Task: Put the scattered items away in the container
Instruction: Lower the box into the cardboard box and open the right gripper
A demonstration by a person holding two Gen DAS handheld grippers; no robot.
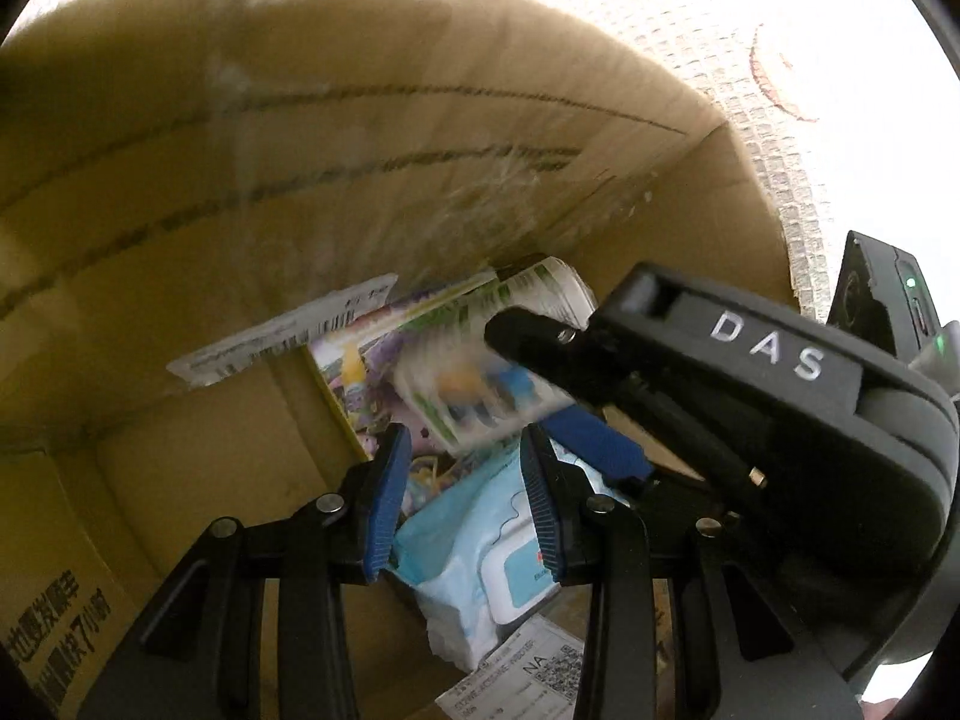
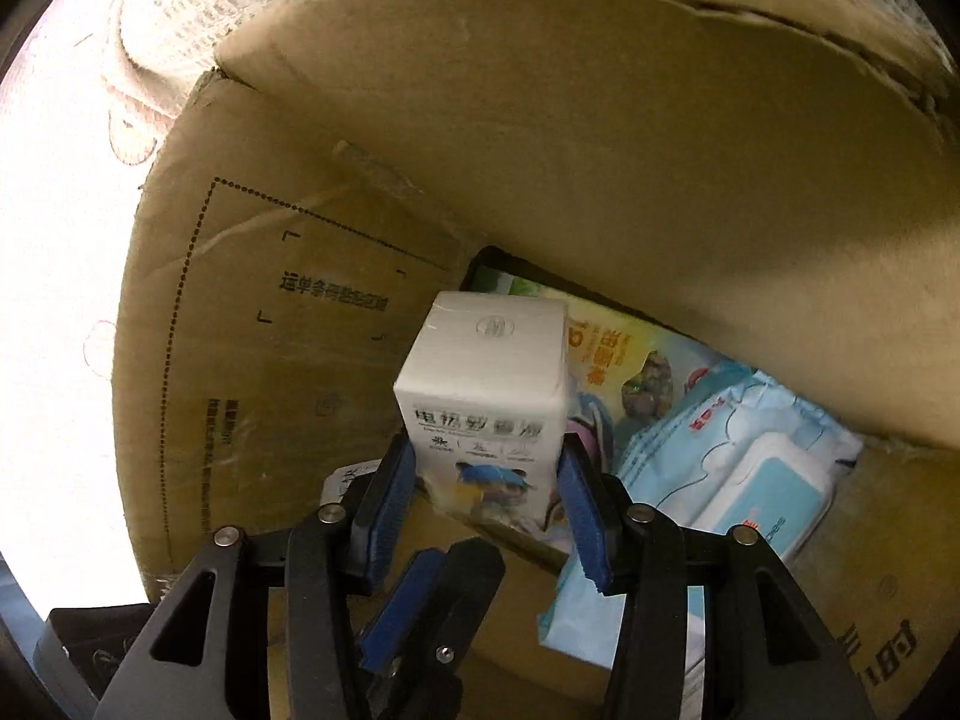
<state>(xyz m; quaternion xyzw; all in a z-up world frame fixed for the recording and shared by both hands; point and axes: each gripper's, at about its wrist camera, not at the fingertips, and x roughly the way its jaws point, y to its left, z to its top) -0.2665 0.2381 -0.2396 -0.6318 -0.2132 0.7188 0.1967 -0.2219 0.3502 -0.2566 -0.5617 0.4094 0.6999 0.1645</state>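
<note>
Both grippers down inside the cardboard box (image 1: 180, 192), white carton held by the right.
Left wrist: left gripper (image 1: 468, 498) jaws part-open, empty; wipes pack (image 1: 462, 540) beneath them, picture book (image 1: 360, 360) beyond. Right wrist: right gripper (image 2: 489, 510) pads pressed on white carton (image 2: 486, 384), upright; wipes right of jaws; patterned cloth outside the box.
</note>
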